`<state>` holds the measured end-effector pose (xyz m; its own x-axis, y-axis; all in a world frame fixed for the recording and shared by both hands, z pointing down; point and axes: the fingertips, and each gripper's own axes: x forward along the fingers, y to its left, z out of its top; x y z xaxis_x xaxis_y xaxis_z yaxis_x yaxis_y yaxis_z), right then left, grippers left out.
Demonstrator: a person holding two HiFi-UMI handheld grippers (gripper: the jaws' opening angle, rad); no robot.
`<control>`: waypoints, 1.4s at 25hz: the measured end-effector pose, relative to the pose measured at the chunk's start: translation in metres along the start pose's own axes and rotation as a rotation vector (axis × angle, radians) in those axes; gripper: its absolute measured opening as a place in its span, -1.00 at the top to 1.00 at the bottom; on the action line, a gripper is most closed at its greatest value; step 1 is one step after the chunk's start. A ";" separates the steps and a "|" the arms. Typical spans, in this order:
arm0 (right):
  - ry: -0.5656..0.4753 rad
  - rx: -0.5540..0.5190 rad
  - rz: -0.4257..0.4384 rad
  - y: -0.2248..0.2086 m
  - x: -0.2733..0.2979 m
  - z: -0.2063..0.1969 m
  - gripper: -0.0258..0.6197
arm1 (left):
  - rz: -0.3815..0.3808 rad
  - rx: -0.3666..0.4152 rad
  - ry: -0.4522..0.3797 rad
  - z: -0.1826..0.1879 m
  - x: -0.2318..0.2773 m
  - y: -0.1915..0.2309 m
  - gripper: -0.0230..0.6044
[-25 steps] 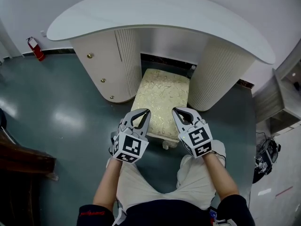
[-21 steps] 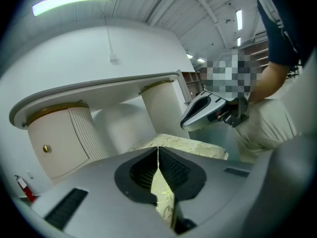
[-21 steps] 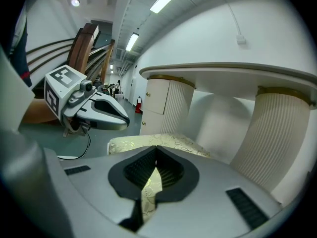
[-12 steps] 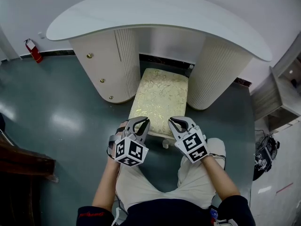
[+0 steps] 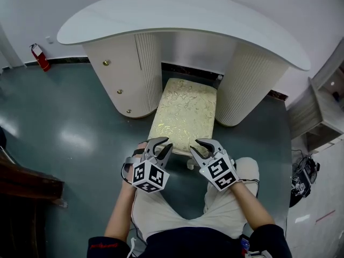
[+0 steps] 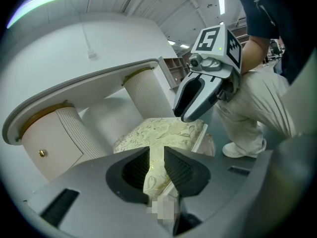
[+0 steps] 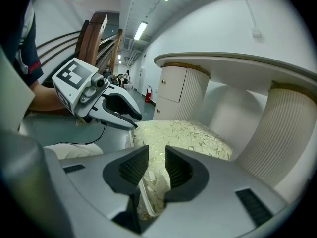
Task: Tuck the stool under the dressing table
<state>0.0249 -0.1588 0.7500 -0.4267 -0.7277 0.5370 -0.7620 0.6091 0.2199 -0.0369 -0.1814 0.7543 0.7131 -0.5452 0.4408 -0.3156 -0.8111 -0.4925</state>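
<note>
Poised at cream brocade-cushioned stool's [image 5: 185, 112] near edge for shoving it under white curved dressing table [image 5: 183, 15], left gripper [image 5: 165, 143] and right gripper [image 5: 196, 145] just opened partway (rim between jaws, unclamped).

One dressing table [image 5: 183, 15] on two ribbed pedestals [image 5: 247, 85], one stool [image 5: 185, 114], one left gripper [image 5: 166, 143] and one right gripper [image 5: 194, 145]. Three brass knobs [image 5: 106, 62] at nine o'clock of the stool; one red fire extinguisher [image 5: 40, 56] at ten o'clock
</note>
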 end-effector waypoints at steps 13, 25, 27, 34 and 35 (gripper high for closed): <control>0.130 -0.049 -0.019 0.008 0.014 -0.026 0.42 | 0.038 0.085 0.080 -0.021 0.018 -0.004 0.52; 0.172 -0.046 -0.038 0.003 0.020 -0.039 0.48 | 0.025 0.005 0.112 -0.027 0.028 -0.003 0.54; 0.176 -0.027 -0.027 0.002 0.021 -0.038 0.49 | 0.012 -0.010 0.111 -0.028 0.030 -0.002 0.55; 0.168 -0.045 -0.055 -0.002 0.023 -0.037 0.49 | 0.013 -0.030 0.089 -0.027 0.032 0.002 0.55; 0.167 -0.043 -0.058 -0.004 0.024 -0.036 0.49 | 0.017 -0.030 0.090 -0.027 0.034 0.003 0.55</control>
<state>0.0353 -0.1669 0.7916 -0.2926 -0.7017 0.6496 -0.7599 0.5830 0.2874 -0.0309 -0.2081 0.7877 0.6490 -0.5745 0.4987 -0.3465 -0.8068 -0.4785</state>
